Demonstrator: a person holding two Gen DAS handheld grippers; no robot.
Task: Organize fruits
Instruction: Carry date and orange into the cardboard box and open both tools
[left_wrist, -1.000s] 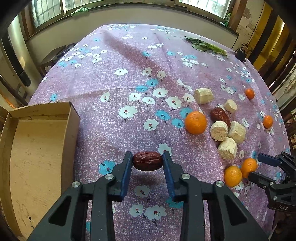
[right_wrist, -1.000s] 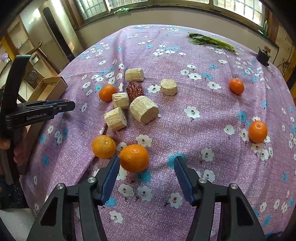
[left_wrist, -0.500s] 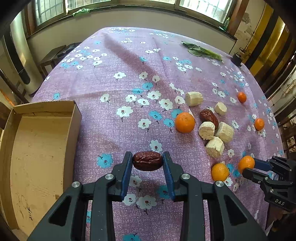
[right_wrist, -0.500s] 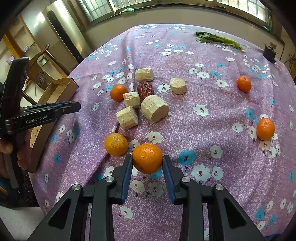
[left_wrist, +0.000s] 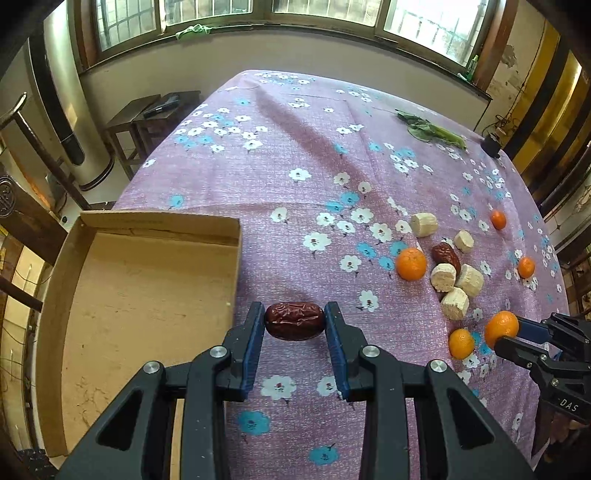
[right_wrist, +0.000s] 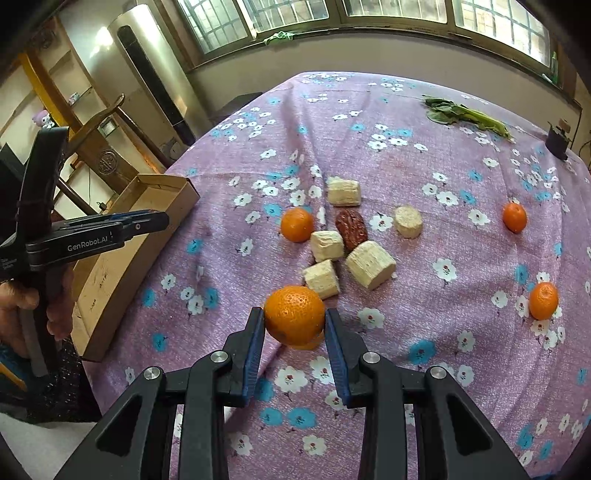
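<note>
The left tool (left_wrist: 294, 320) is clenching a dark red date (left_wrist: 294, 320) between its blue pads, and the date is hanging above the purple flowered cloth of the worktop (left_wrist: 295, 184), just beside the right wall of the open cardboard box (left_wrist: 147, 288) that is sitting at the left edge of the worktop. The right tool (right_wrist: 294, 320) is grasping an orange mandarin (right_wrist: 294, 314) in the same way; its two pads are pressing on the sides of the fruit, which is raised above the cloth near the near edge. A second mandarin (left_wrist: 461, 343) is lying on the cloth just beside the held one in the left wrist view; in the right wrist view it is almost hidden under the held fruit. Toward the middle of the worktop a small group is lying close together: another mandarin (right_wrist: 296, 224), a second date (right_wrist: 351, 229) and five pale cut pieces (right_wrist: 370, 264), some of them touching each other. Two more mandarins (right_wrist: 514, 217) are lying well apart from this group, toward the right edge. A green leafy stalk (right_wrist: 465, 114) and a small dark object (right_wrist: 557, 142) are lying near the far right corner. A hand (right_wrist: 22, 310) is holding the handle of the left tool beyond the left edge
</note>
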